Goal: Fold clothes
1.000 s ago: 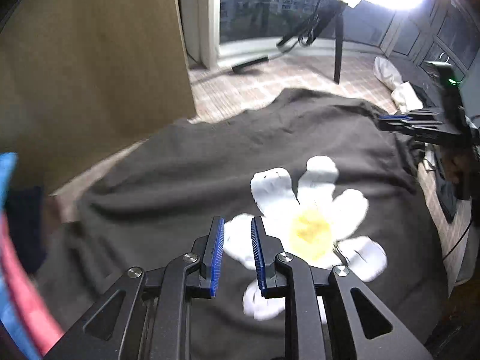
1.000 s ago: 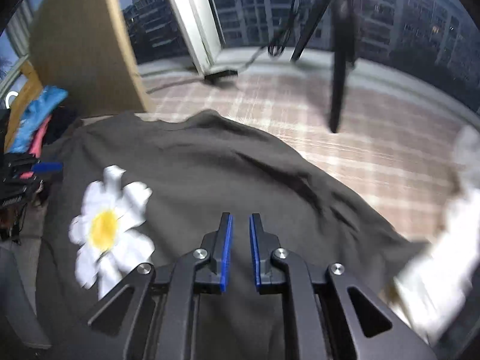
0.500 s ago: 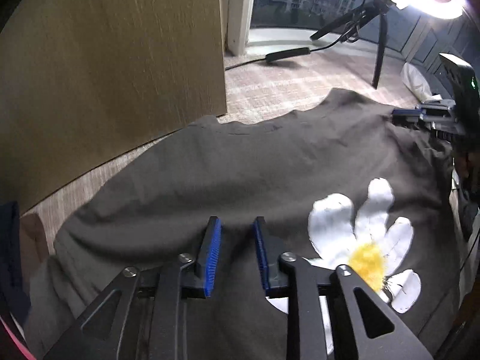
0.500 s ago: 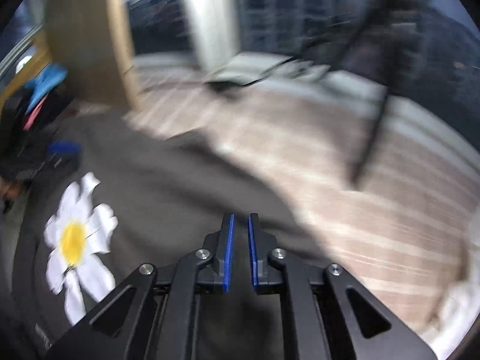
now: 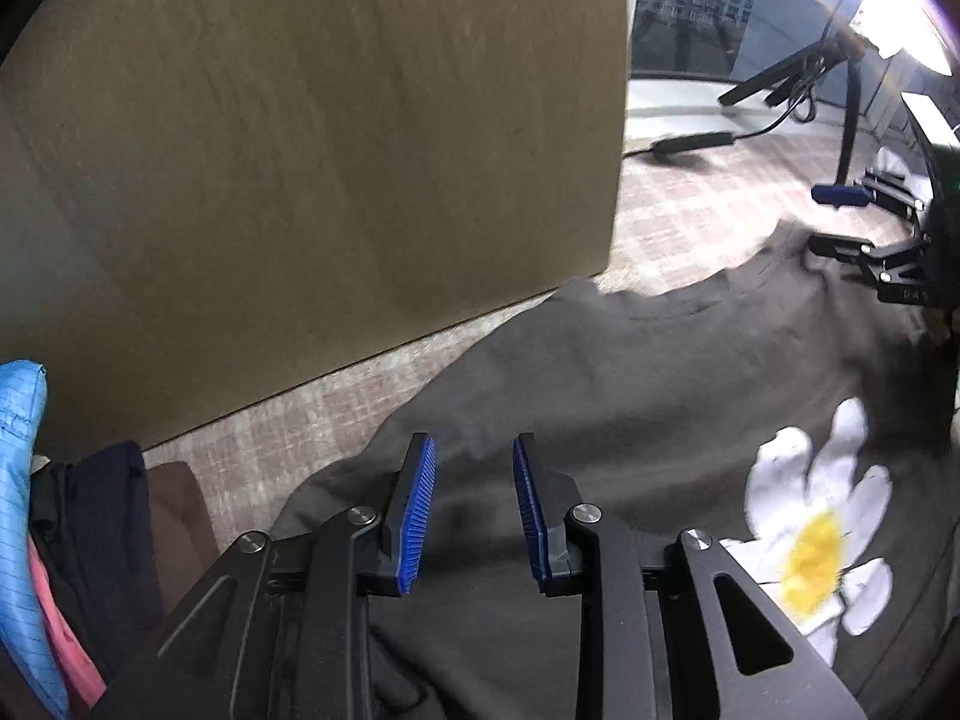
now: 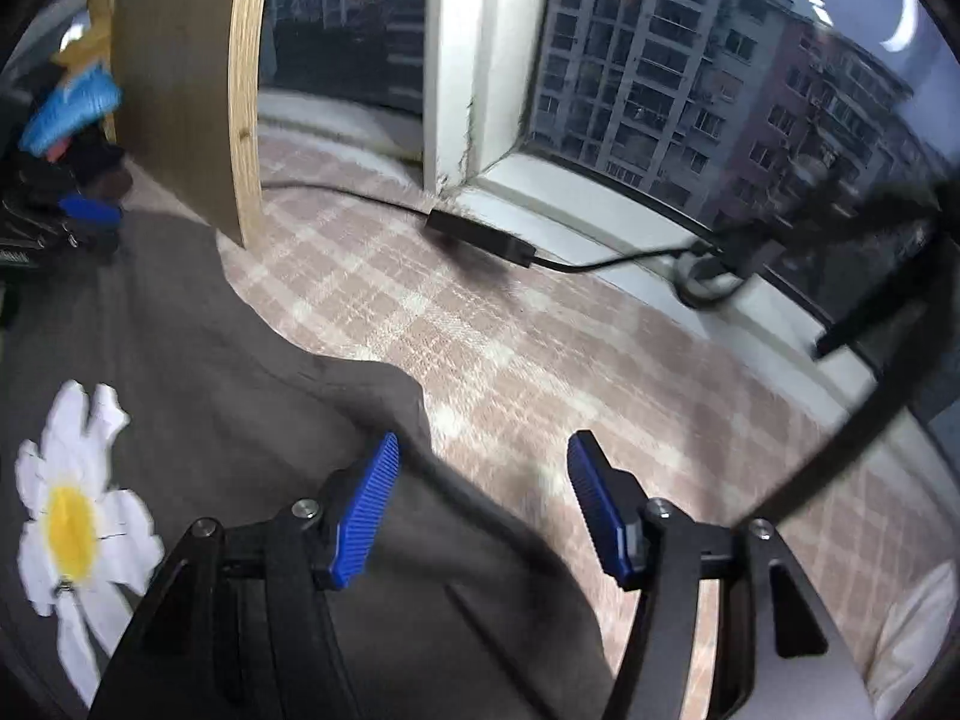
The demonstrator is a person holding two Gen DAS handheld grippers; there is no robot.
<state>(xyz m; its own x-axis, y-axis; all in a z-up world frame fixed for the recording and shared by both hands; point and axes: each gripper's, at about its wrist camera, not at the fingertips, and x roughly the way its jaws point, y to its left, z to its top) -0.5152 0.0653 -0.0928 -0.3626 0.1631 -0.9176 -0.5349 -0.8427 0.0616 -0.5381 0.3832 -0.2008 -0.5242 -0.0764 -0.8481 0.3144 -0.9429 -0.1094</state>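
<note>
left gripper [image 5: 471,507]: jaws parted, a moderate gap, nothing between the pads; hovering over the dark grey shirt [image 5: 630,390], whether it touches the cloth I can't tell; far left of it a pile of clothes [image 5: 36,510] in blue, pink and navy; ahead-left a big wooden panel [image 5: 312,138] stands on the plaid floor covering [image 5: 288,426]; shirt's neckline [image 5: 690,306] lies ahead-right of the claw; white-and-yellow daisy print [image 5: 810,546] just right of the right finger; beyond it, far right, the other gripper sits at the shirt's far edge.

right gripper [image 6: 483,507]: jaws spread wide, empty; left pad [image 6: 363,510] is over the shirt's edge, right pad over bare plaid floor, so the shirt hem runs between the fingers; daisy print well left of the claw; shirt fills lower-left of this view, lying spread on the floor; ahead: wooden panel edge at left, a black cable with adapter block [image 6: 480,237] along the window sill [image 6: 588,198], dark tripod legs [image 6: 870,324] at right; white cloth [image 6: 918,630] at lower right corner.
</note>
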